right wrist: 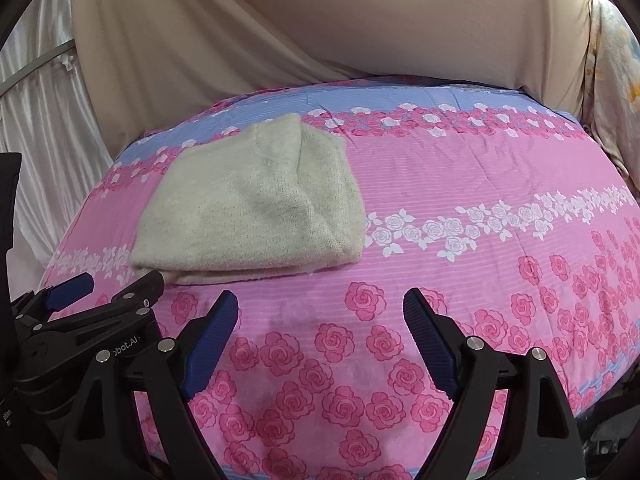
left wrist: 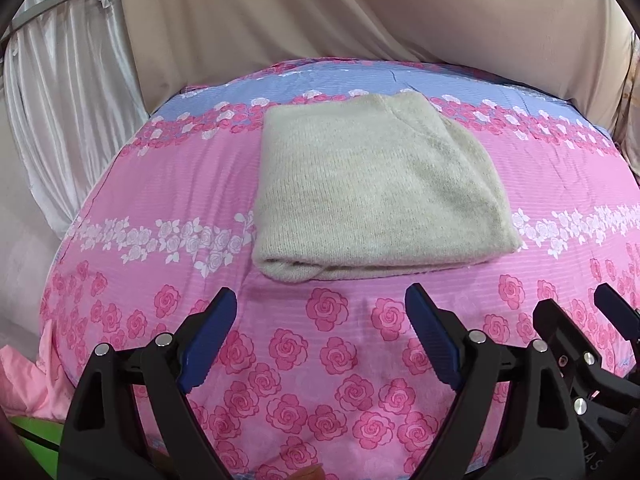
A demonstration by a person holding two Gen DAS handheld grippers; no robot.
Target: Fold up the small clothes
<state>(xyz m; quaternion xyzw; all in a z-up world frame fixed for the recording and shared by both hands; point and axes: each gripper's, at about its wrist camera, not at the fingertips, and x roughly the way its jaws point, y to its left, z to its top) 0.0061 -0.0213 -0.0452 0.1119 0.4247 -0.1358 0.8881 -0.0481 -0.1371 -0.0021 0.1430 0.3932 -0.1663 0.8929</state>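
Note:
A cream knitted garment lies folded into a thick rectangle on the pink rose-print bed cover. It also shows in the right wrist view, left of centre. My left gripper is open and empty, just short of the garment's near folded edge. My right gripper is open and empty, over bare cover to the right of the garment. The right gripper shows at the right edge of the left wrist view. The left gripper shows at the left edge of the right wrist view.
A beige draped cloth hangs behind the bed. White satin curtains hang at the left. A pink cloth and a green object sit low at the left, beyond the bed's edge. A floral fabric hangs at the right.

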